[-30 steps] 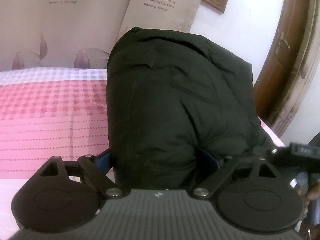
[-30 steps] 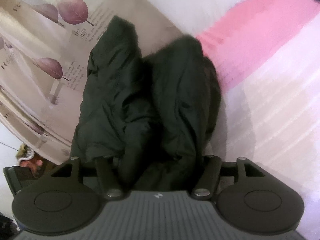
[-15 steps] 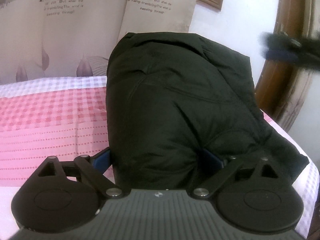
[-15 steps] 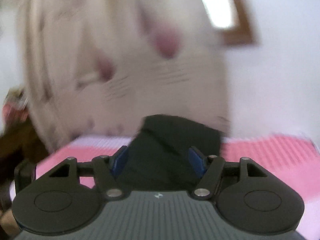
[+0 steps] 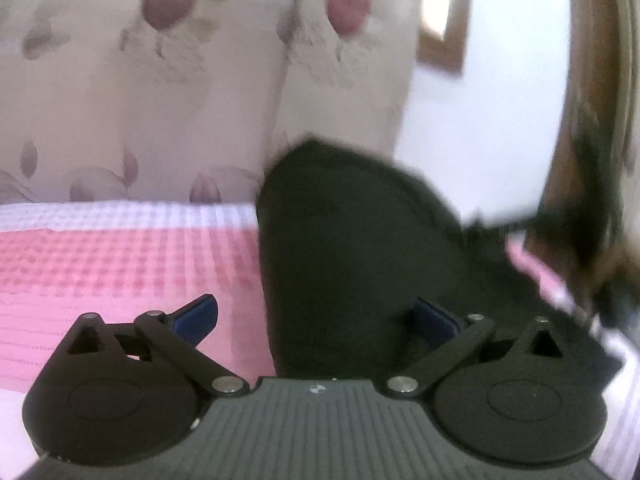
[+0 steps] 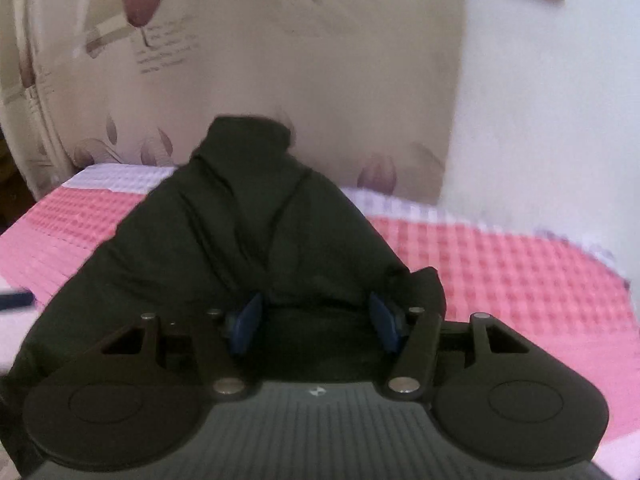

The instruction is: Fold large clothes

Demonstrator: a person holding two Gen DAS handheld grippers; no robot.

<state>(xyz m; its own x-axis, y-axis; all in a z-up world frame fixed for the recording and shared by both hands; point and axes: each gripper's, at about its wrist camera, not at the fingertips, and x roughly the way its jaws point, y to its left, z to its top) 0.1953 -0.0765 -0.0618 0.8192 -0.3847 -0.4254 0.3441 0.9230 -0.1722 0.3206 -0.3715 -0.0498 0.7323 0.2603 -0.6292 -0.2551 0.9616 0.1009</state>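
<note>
A bulky dark green jacket (image 5: 360, 256) lies bunched up on the pink checked bedspread (image 5: 120, 272). My left gripper (image 5: 316, 316) is low at the jacket's near end, and its jaws are opening wide. The left pad stands clear over the bedspread, while the right pad (image 5: 434, 320) is beside the fabric. In the right wrist view the jacket (image 6: 248, 232) rises to a peak towards the curtain. My right gripper (image 6: 316, 318) hovers at its near edge with its jaws closing. Dark fabric lies between the blue pads (image 6: 246, 320), whose inner faces still show.
A beige curtain (image 6: 280, 60) with leaf prints hangs behind the bed. A white wall (image 5: 480, 120) and a brown wooden door frame (image 5: 592, 80) are on the right. A dark blurred shape (image 5: 588, 208) crosses in front of the door frame. Bare bedspread (image 6: 500, 272) extends to the jacket's right.
The left jaws have spread and the left pad has come off the jacket as the gripper drew back and tipped up. The right gripper let go, rolled upright and now faces the jacket from the near side.
</note>
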